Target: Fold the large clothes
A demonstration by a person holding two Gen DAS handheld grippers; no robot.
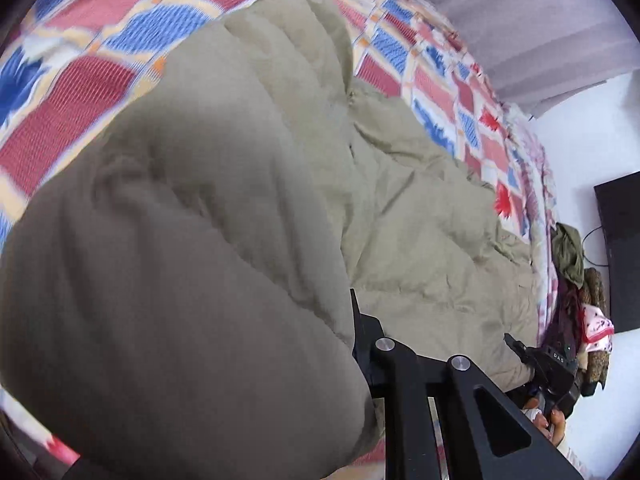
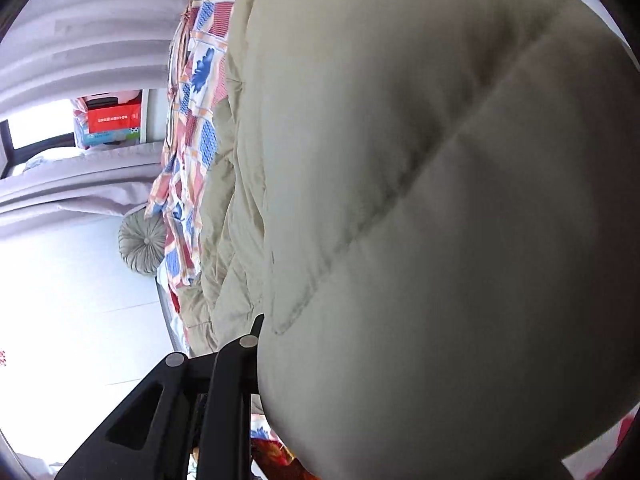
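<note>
Both grippers (image 1: 354, 320) (image 2: 258, 332) angled down, jaws clamped on quilted coat (image 1: 192, 220).

We see a padded coat (image 1: 420, 208) spread on the bedspread (image 1: 72, 92) that covers the bed. A fold of it bulges up close to the left of our left hand-held gripper (image 1: 354, 320), and to the right of our right hand-held gripper (image 2: 256, 332). Behind the bed hangs a curtain (image 1: 532, 20). A heap of clothes (image 1: 576, 280) sits off the bed's right edge, and a round cushion (image 2: 142, 242) lies on the floor beside the bed.
</note>
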